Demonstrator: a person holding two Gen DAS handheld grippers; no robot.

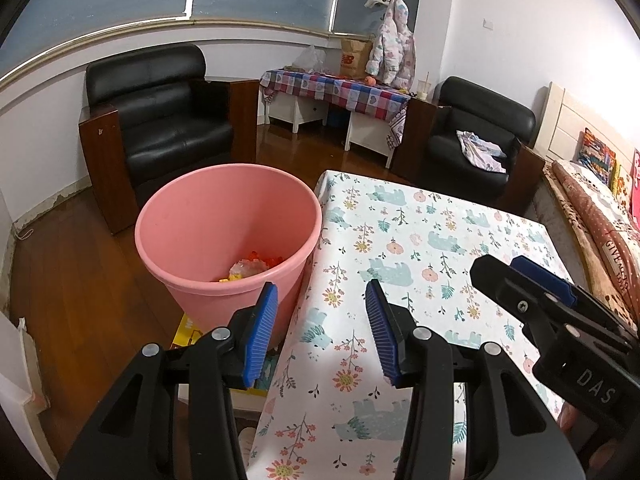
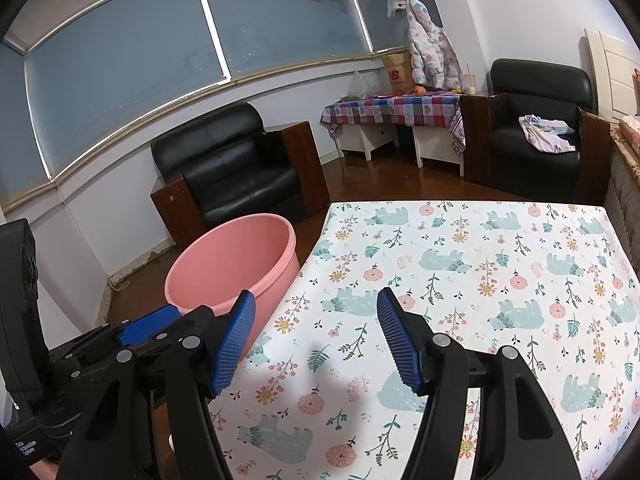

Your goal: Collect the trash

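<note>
Both grippers are hanging over the near end of the table (image 2: 500, 240), and neither is carrying anything. The left gripper (image 1: 320, 328) has its blue pads (image 1: 262, 332) spread wide with only air between them; through the gap you see the table's left edge and the pink bin (image 1: 224, 216) just beyond it. The right gripper (image 2: 316, 340) is likewise spread, empty, poised above the bear-and-flower tablecloth, and it pokes into the left wrist view from the right. Now, the trash (image 1: 250, 268): in the left wrist view there is a crumpled pale wad with orange and yellow bits lying at the bottom of the bin, which stands on the wooden floor (image 1: 72, 280) touching, or very nearly touching, the table's left side. The tabletop itself shows nothing but its print in either view, so my read is that the clearing of this surface is done or close to it, and this is a pause between pickups. Next up, I'd say, is a look for leftovers. Something yellow and boxy (image 1: 188, 330) sits on the floor at the foot of the bin, half hidden by the left finger; whether it counts as trash I cannot tell. Reaching it would mean dropping the left gripper down past the table edge without knocking the bin.
</note>
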